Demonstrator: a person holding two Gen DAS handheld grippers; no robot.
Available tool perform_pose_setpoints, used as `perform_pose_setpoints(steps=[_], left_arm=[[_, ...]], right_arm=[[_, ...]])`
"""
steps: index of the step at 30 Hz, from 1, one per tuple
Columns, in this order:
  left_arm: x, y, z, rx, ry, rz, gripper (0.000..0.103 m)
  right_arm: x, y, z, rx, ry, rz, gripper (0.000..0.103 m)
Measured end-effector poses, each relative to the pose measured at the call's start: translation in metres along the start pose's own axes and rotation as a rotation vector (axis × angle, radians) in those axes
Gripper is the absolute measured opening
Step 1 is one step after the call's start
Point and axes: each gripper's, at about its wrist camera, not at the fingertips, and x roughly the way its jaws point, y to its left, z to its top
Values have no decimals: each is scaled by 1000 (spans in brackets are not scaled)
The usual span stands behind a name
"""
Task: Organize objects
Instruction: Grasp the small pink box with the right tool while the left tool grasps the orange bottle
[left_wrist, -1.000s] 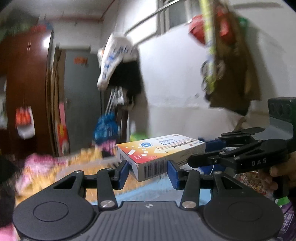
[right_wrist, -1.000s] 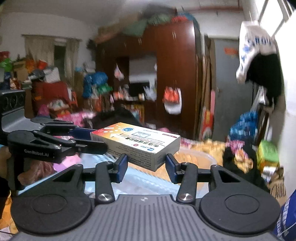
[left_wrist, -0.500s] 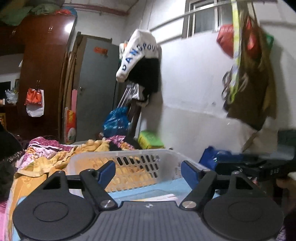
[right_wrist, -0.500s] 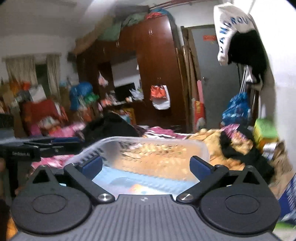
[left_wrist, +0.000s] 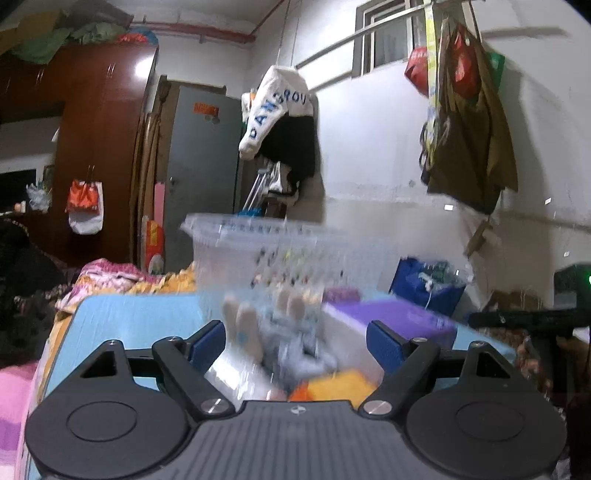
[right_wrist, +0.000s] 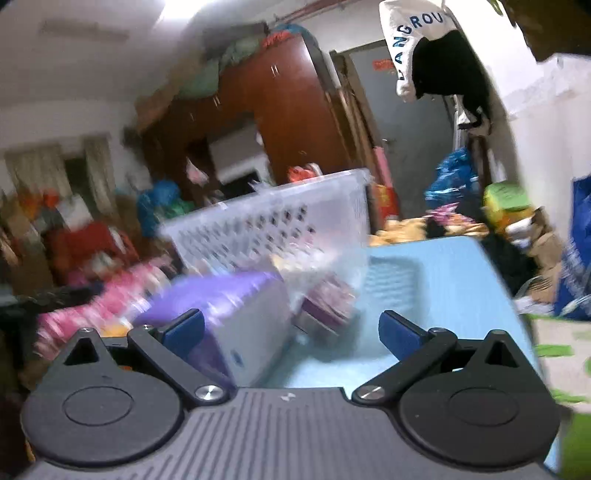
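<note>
A clear perforated plastic basket (left_wrist: 280, 254) stands on a light blue table (left_wrist: 122, 317); it also shows in the right wrist view (right_wrist: 280, 229). A purple box (left_wrist: 391, 317) lies just in front of it, also in the right wrist view (right_wrist: 229, 306). My left gripper (left_wrist: 295, 341) is open and empty, low over blurred small items, one grey (left_wrist: 295, 343) and one orange-yellow (left_wrist: 332, 386). My right gripper (right_wrist: 291, 330) is open and empty, with its left finger against the purple box. The white and orange medicine box is not in view.
Heaps of clothes (left_wrist: 110, 273) lie beyond the table's far edge. A brown wardrobe (left_wrist: 96, 155) and a grey door (left_wrist: 199, 170) stand behind. Bags hang on the white wall (left_wrist: 465, 133). A blue bag (left_wrist: 424, 284) sits at the right.
One second ago both grippers held the white and orange medicine box over the basket. Both then opened and the box dropped out of view. Both grippers have since come down to table level by the purple box.
</note>
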Motion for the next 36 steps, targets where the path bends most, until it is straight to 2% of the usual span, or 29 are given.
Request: perform_pose_setpoints(steps=[2, 6, 9, 12, 16, 19, 28, 32, 34, 36], left_arm=[[1, 0, -6, 5, 22, 14, 86], [-6, -9, -21, 9, 33, 16, 86], [-7, -26, -31, 44, 55, 25, 86], [0, -36, -36, 69, 78, 62, 86], [15, -42, -40, 61, 130, 102, 86], [22, -43, -46, 60, 133, 108, 86], [27, -45, -50, 50, 141, 116, 86], [25, -45, -50, 53, 132, 107, 86], [22, -44, -50, 52, 124, 103, 86], [21, -43, -49, 52, 116, 100, 86]], right_arm=[[5, -3, 5, -3, -12, -31, 103], [20, -8, 12, 14, 8, -38, 103], [36, -14, 14, 71, 68, -89, 103], [46, -15, 16, 100, 100, -102, 103], [60, -11, 19, 34, 138, -168, 103], [70, -13, 20, 16, 165, -189, 103], [73, -20, 17, 100, 213, -132, 90], [69, -23, 15, 128, 219, -102, 73], [67, -22, 14, 131, 221, -93, 70], [64, -22, 14, 138, 216, -89, 63]])
